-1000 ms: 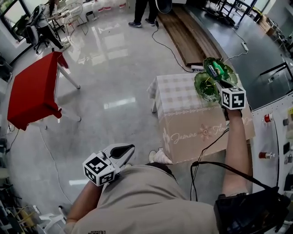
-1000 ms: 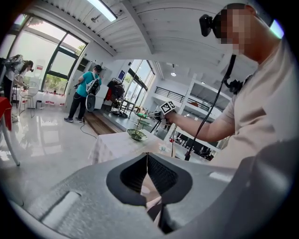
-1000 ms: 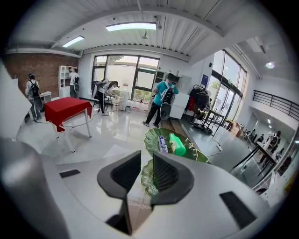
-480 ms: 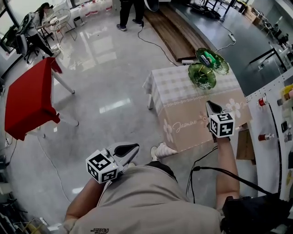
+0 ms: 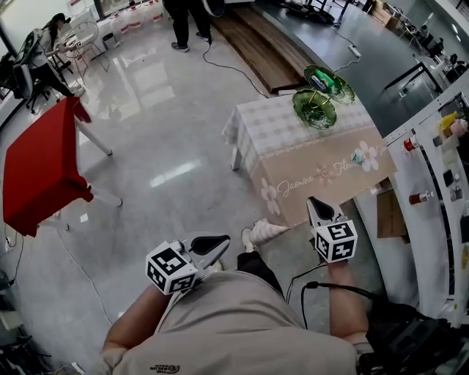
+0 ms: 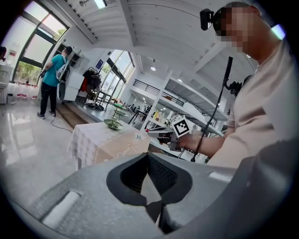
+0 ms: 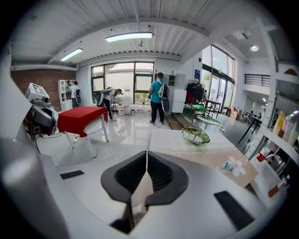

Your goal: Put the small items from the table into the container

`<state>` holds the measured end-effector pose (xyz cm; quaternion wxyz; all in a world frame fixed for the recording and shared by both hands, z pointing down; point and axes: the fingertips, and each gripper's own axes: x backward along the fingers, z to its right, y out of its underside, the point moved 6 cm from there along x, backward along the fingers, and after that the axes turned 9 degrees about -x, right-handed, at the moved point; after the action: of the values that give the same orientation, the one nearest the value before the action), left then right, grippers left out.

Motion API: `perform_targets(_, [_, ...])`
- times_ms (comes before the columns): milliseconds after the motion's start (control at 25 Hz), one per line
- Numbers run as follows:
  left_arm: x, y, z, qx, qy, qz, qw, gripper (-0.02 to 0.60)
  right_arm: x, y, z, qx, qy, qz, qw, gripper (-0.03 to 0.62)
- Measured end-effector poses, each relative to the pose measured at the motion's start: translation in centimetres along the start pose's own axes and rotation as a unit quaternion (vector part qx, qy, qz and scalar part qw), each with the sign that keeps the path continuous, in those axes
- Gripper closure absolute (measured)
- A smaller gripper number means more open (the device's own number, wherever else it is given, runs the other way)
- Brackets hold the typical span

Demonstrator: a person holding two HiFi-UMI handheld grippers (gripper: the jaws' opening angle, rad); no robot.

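Note:
A low table with a checked cloth (image 5: 286, 135) (image 7: 187, 144) stands ahead. At its far corner is a green glass tiered dish (image 5: 315, 108) (image 7: 196, 136), with a green item on its upper tier (image 5: 331, 79). Something small and pale blue (image 5: 363, 155) (image 7: 229, 165) lies on the cloth's flower print. My right gripper (image 5: 314, 202) (image 7: 146, 153) is drawn back off the table's near edge, close to my body, shut and empty. My left gripper (image 5: 223, 240) (image 6: 147, 155) hangs low at my waist over the floor, also shut with nothing in it. The left gripper view also catches the right gripper (image 6: 163, 136).
A red-covered table (image 5: 40, 168) stands at the left on the glossy floor. To the right of the table is a white cabinet with red buttons (image 5: 432, 168). Wooden planks (image 5: 256, 44) and a black cable (image 5: 227, 66) lie beyond. A person (image 5: 183, 22) stands far back.
My right gripper has pulled back from the green dish across the table to beside my body, and its jaws have closed. The left gripper drifted a little to the right.

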<state>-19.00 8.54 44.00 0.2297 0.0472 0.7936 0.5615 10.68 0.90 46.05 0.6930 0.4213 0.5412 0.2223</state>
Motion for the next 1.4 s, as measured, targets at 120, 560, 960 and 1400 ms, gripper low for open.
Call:
perform_targets(120, [0.7, 1.0, 0.8, -0.004, 0.012, -0.006, 0.9999, 0.574, 1.6, 1.9, -2.5, -0.010, -0.007, -0.002, 1.000, 0.572])
perform_targets(560, [1.6, 3.1, 2.5, -0.023, 0.042, -0.016, 0.9987, 0.574, 5.1, 6.7, -8.5, -0.021, -0.033, -0.005, 0.999, 0.571])
perform_targets(960, [-1.0, 2.6, 2.3, -0.031, 0.059, -0.027, 0.9974, 0.574, 5.1, 7.1, -4.2, -0.024, 0.003, 0.001, 1.000, 0.571])
perform_targets(1400, [-8.9, -2.5, 0.1, -0.036, 0.060, -0.035, 0.9969, 0.572, 2.4, 7.2, 9.9, -0.106, 0.064, -0.014, 0.992, 0.568])
